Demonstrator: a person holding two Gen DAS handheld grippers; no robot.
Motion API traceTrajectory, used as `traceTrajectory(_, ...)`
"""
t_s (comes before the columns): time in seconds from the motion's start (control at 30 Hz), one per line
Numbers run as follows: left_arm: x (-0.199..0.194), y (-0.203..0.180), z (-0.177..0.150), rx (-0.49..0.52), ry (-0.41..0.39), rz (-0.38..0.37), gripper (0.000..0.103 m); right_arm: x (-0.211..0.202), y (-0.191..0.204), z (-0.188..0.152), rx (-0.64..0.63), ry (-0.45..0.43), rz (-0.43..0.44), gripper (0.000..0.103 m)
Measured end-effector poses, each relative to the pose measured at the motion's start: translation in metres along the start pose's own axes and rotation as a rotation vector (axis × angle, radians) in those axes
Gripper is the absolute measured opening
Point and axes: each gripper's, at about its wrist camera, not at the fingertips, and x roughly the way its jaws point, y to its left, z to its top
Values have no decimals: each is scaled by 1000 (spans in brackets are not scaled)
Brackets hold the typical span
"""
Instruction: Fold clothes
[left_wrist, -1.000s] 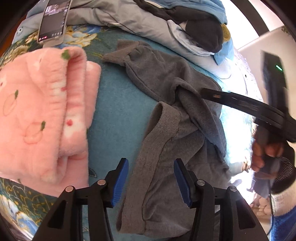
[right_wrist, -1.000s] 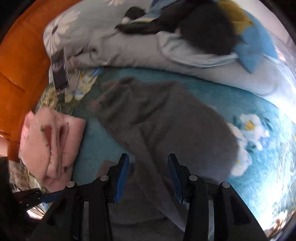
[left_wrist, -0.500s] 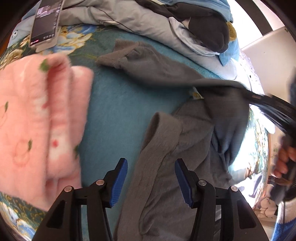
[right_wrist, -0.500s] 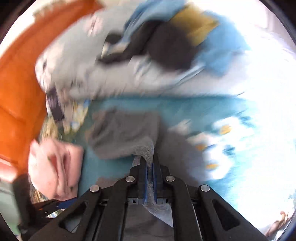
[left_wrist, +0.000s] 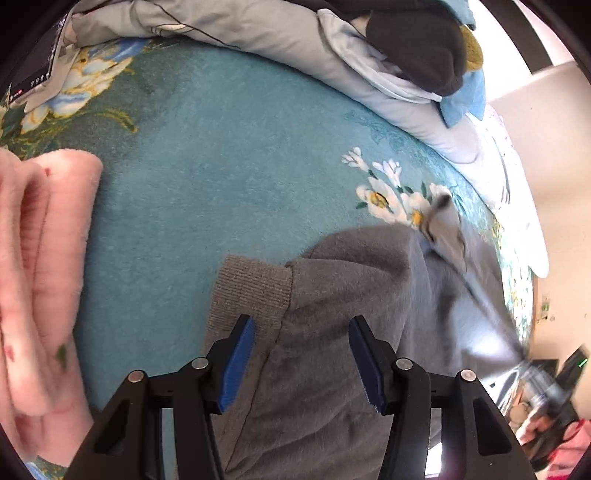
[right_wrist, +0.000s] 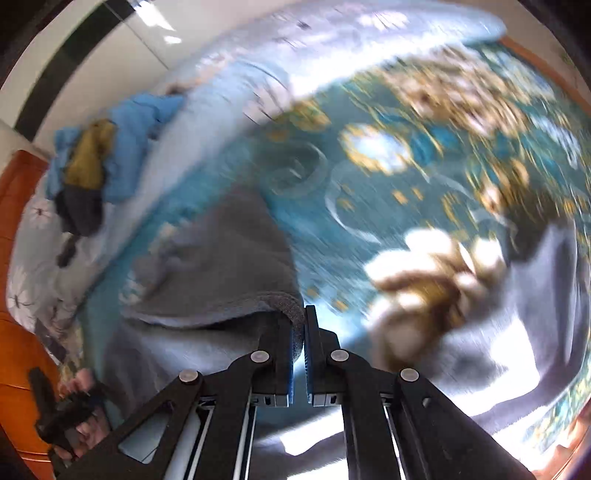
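A grey sweatshirt (left_wrist: 343, 332) lies on the teal floral bedspread (left_wrist: 207, 184). Its ribbed cuff (left_wrist: 251, 291) lies just ahead of my left gripper (left_wrist: 299, 363), which is open and hovers over the grey cloth. My right gripper (right_wrist: 299, 332) is shut on a ribbed edge of the grey sweatshirt (right_wrist: 221, 258) and holds it lifted, so the cloth drapes back over the garment. The right wrist view is blurred by motion. The right gripper also shows blurred at the far right of the left wrist view (left_wrist: 443, 221), pulling the cloth.
A folded pink fleece garment (left_wrist: 40, 280) lies at the left. A pile of grey bedding and dark and blue clothes (left_wrist: 406, 55) lies along the far side. A phone (left_wrist: 40, 62) rests at the top left. An orange headboard (right_wrist: 18, 332) stands behind.
My right gripper shut on the sweatshirt's sleeve and swung it across to the right, over the body. My left gripper moved forward along the garment and stayed open.
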Motion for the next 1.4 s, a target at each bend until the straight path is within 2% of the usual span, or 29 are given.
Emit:
traceTrajectory(0.1,4,4,3,-15,12,-16,55,4,-12,-12,-25,42,-24,6)
traceTrajectory(0.17,6,6,5,-22,20,-28,55,-2,-7,-14,-61,32,-49,17)
traceTrajectory(0.2,6,7,6,-28,19,-35,55,-10,-4,-13,-76,13,-73,31)
traceTrajectory(0.23,6,7,7,-30,17,-41,55,-19,0,-14,-96,-17,-83,39)
traceTrajectory(0.33,6,5,8,-9,8,-55,51,-39,25,-13,-191,-95,-99,45)
traceTrajectory(0.4,8,-1,8,19,7,-42,31,-33,62,-7,-297,-78,-66,48)
traceTrajectory(0.43,9,-4,8,34,6,-33,27,-26,81,-5,-348,-68,-44,48)
traceTrajectory(0.5,11,-11,8,66,0,-12,5,-4,117,-5,-437,-24,6,49)
traceTrajectory(0.63,0,-20,7,116,-84,70,3,37,169,-13,-520,57,55,49)
traceTrajectory(0.8,-38,-5,28,64,-239,172,2,70,206,-22,-593,95,45,49)
traceTrajectory(0.97,-53,14,46,1,-285,221,1,94,236,-27,-690,136,56,49)
traceTrajectory(1.07,-66,23,51,-13,-376,349,0,113,248,-30,-717,162,27,49)
traceTrajectory(1.1,-72,29,54,-35,-384,347,0,119,251,-31,-723,169,14,49)
traceTrajectory(1.17,-80,46,61,-111,-349,244,0,129,254,-32,-721,186,-4,49)
traceTrajectory(1.27,-83,50,61,-129,-331,165,0,134,254,-33,-718,189,-28,48)
traceTrajectory(1.3,-79,48,60,-120,-315,142,0,134,254,-33,-716,179,-37,37)
traceTrajectory(1.33,-73,46,58,-113,-292,114,0,133,252,-32,-712,169,-44,21)
traceTrajectory(1.4,-61,40,54,-101,-250,95,1,122,242,-22,-675,145,-28,16)
